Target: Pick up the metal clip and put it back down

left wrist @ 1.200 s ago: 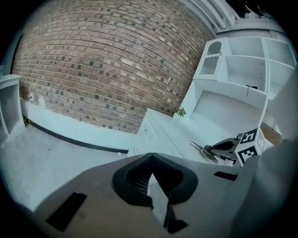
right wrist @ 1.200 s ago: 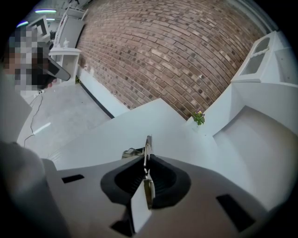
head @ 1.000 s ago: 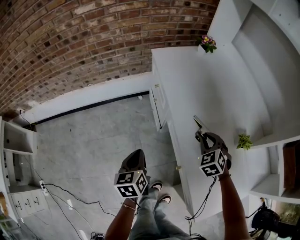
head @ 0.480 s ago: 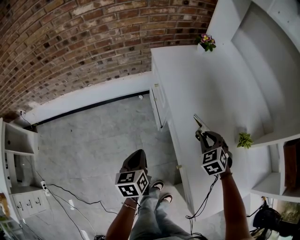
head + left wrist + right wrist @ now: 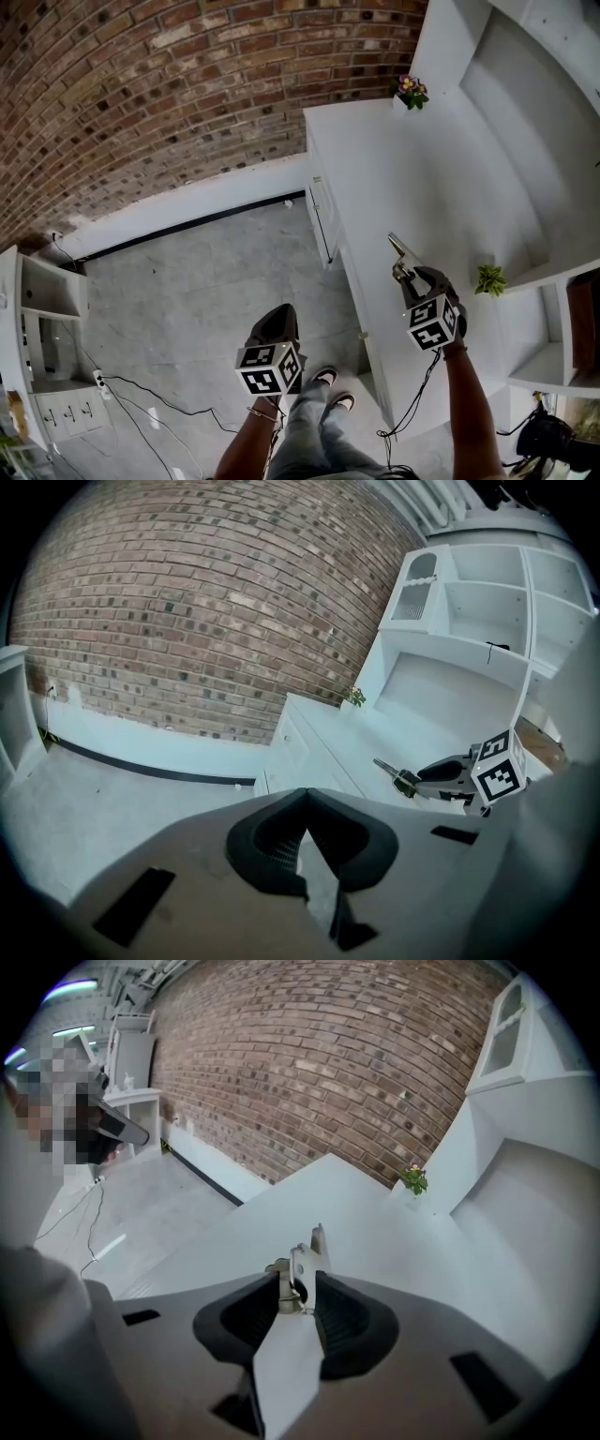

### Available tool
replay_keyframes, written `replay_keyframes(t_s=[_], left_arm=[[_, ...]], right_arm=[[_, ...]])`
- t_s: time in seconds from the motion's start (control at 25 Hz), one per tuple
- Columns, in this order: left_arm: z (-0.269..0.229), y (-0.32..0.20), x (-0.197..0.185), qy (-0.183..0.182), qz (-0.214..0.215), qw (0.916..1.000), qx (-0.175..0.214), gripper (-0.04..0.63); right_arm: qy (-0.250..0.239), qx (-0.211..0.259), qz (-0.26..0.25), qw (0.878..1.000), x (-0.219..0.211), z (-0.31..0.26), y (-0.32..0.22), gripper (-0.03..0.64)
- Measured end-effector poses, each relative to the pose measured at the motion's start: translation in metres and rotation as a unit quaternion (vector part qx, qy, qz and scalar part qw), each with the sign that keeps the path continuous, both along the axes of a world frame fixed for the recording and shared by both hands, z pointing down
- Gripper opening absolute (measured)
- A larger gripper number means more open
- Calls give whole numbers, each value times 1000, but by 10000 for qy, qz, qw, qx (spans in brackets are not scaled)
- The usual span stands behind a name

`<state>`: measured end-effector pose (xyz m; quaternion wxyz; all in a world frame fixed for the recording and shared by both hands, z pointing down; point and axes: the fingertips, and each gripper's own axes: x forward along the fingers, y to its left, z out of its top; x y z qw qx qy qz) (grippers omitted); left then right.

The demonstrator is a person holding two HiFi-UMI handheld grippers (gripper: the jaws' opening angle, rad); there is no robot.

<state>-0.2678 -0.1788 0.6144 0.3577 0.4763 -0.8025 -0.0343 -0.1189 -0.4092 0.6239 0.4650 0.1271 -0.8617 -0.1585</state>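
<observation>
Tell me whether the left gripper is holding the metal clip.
No: the left gripper is shut on nothing, while the metal clip sits clamped in the right gripper.

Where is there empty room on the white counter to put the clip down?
The widest bare stretch of the counter lies between the pink flower pot at the back and the right tool holding the metal clip. It is tighter beside the small green plant at the counter's right side.
</observation>
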Motion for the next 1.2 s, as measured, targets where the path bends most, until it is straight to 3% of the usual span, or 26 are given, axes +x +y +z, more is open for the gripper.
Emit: replay_keyframes(t_s=[0.44, 0.68, 1.2], left_arm=[[-46, -11, 23, -331, 396, 9986, 75, 6], [-84, -23, 40, -559, 679, 9957, 274, 6], [-175, -37, 86, -1156, 1162, 9822, 921, 6]], right_arm=[[-395, -85, 206, 9990, 32, -44, 16, 113], [-907, -48, 613, 9940, 60, -82, 26, 78], [-2423, 107, 1732, 9545, 147, -190, 44, 3]])
